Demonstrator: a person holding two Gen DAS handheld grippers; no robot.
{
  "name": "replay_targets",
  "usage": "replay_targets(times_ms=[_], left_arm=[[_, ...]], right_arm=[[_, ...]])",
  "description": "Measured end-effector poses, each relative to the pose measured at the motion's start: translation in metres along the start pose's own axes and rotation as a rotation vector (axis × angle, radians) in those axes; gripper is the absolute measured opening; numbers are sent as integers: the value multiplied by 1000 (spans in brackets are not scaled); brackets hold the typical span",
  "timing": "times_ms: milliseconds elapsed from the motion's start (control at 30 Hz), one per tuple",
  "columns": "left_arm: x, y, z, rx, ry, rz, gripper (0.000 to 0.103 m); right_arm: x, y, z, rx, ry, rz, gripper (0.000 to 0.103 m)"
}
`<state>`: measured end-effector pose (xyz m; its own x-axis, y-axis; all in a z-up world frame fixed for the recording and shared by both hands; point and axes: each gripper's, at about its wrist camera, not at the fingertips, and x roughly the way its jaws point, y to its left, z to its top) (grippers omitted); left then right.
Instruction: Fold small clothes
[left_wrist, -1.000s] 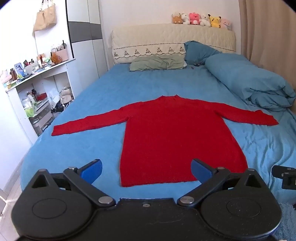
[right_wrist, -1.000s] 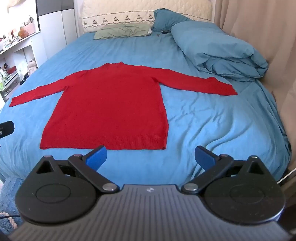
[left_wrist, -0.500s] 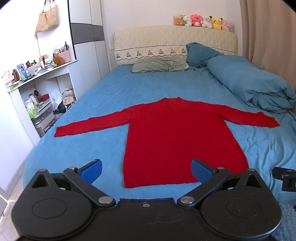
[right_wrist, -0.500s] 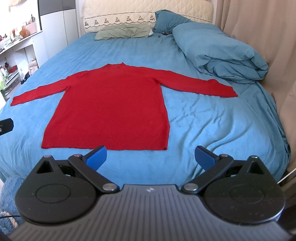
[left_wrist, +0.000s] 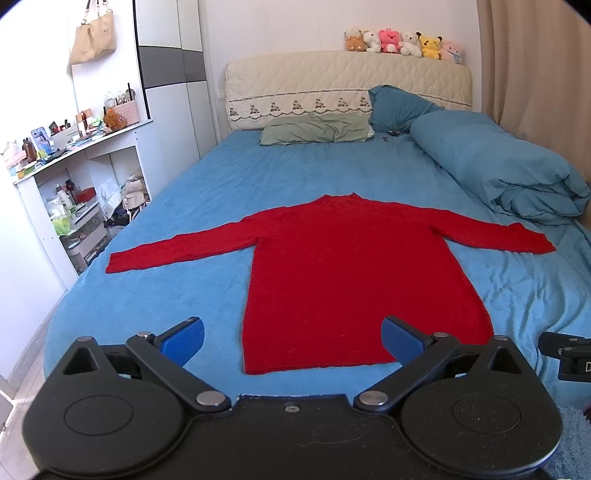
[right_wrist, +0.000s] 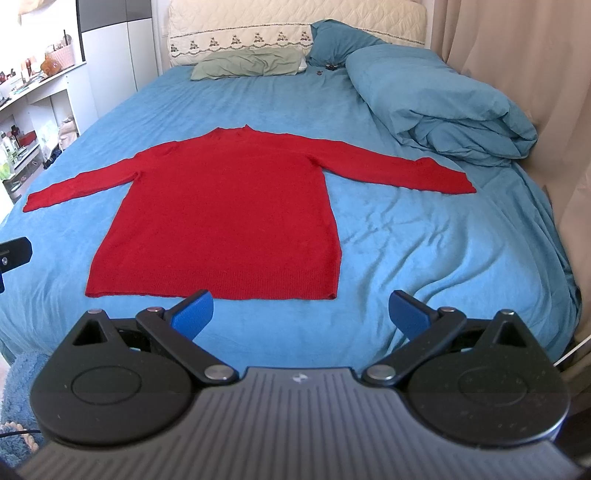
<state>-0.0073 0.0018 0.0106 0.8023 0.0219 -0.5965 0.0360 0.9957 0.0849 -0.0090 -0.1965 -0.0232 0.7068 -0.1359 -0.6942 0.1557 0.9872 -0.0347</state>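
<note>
A red long-sleeved sweater (left_wrist: 354, 273) lies flat on the blue bed (left_wrist: 229, 195), both sleeves spread out, hem toward me. It also shows in the right wrist view (right_wrist: 229, 210). My left gripper (left_wrist: 291, 341) is open and empty, held above the bed's near edge just in front of the hem. My right gripper (right_wrist: 301, 314) is open and empty, just short of the hem's right part. Neither touches the sweater.
A rolled blue duvet (left_wrist: 498, 166) lies along the bed's right side, with pillows (left_wrist: 317, 127) and a headboard at the far end. White shelves with clutter (left_wrist: 70, 177) stand left. A curtain (right_wrist: 517, 66) hangs right.
Both grippers have risen and tilted slightly, so the sweater sits lower in each view. The jaws stay open. The sweater has not moved.
</note>
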Motion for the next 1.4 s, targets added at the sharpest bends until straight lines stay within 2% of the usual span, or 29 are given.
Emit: replay_targets(times_ms=[1400], left_arm=[[-6,1,1,-1,-4,-8,103]], right_arm=[[-1,3,1,2,2,4,103]])
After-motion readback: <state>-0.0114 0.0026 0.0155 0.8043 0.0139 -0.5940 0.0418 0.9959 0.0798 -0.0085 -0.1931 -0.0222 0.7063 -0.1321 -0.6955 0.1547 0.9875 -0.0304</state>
